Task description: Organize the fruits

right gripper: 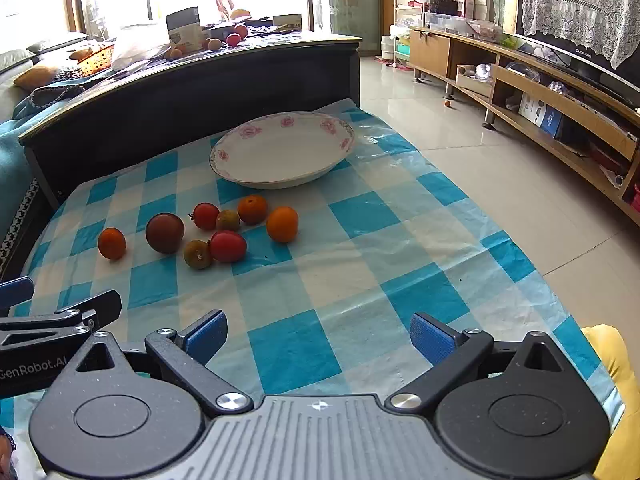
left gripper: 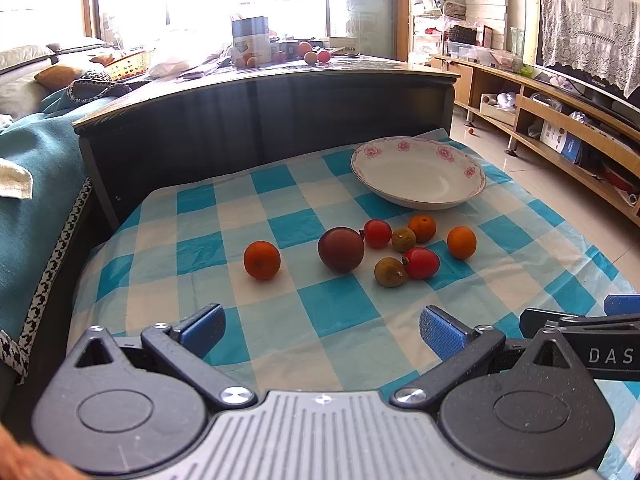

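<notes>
well ahead of both claws (left gripper: 322, 330) (right gripper: 318, 334) (spread wide, empty), the fruits (left gripper: 341, 249) on checked cloth (left gripper: 332, 308)

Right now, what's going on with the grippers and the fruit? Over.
Left gripper open, empty. Right gripper open, empty. Eight fruits loose on the cloth, plate bare. Nothing in the way.

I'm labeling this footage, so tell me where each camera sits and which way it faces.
Left wrist: on the left claw, angled down at the checked cloth; open fingers, right claw at right edge.
Right wrist: on the right claw, same tilt; open fingers, left claw at left edge.
Shared: plate, loose fruits.
</notes>
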A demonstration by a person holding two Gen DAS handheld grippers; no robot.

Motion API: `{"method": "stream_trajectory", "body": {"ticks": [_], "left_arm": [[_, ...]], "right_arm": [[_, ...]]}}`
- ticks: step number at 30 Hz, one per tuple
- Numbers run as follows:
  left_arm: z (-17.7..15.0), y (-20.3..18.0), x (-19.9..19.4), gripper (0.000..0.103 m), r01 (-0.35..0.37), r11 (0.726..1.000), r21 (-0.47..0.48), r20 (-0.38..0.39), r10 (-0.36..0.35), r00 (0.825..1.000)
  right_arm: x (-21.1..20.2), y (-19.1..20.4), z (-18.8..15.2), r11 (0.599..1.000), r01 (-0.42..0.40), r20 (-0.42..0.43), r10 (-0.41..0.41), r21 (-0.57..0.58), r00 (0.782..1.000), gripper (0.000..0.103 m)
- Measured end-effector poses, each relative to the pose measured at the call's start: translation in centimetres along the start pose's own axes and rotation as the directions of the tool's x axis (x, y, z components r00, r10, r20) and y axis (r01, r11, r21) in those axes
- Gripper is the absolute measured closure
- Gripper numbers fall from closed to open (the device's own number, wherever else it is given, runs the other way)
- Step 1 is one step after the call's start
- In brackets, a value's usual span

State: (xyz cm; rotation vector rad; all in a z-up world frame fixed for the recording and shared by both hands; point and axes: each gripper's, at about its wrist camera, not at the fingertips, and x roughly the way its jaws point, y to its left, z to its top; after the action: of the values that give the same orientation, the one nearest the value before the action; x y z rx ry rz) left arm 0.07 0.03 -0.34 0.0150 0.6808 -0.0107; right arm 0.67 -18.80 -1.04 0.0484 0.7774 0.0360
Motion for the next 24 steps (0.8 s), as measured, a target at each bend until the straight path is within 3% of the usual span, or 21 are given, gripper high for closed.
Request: {"method": "stream_trajectory", "body": {"ticks": [24], "left_arm": [[-0.14,-0.07,0.04,0.0,0.008,1.0,0.012,0.008,-0.008,1.0]], "right_arm": [[0.26,0.2,0.03,1.0,-0.01,-0.009,0.01,0.007,1.0,0.012]]}}
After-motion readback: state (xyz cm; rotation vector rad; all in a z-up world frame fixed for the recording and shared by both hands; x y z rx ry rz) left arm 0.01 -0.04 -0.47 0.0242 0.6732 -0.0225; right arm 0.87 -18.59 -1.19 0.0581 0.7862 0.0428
